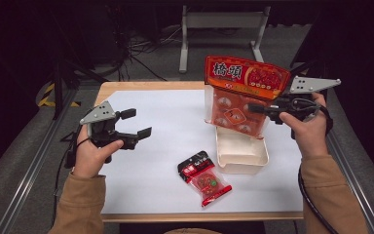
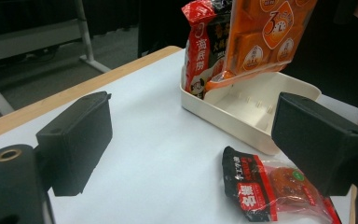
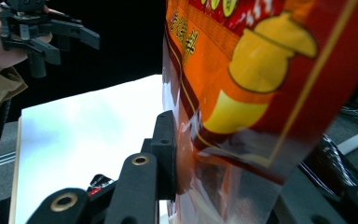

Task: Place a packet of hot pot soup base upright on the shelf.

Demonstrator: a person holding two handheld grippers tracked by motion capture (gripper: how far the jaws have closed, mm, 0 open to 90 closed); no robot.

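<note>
Above the cream tray (image 1: 242, 157) by the table's right edge, the big orange bag (image 1: 238, 95) hangs pinched in the right gripper (image 1: 257, 109). That 1 grip low on slick film could let it sag or slide, missing the tray beside the upright red packet (image 2: 200, 51). Left gripper (image 1: 134, 124) waits spread, empty, over open white table (image 1: 165, 117); 1 small packet (image 1: 205, 178) lies near the front edge.
</note>
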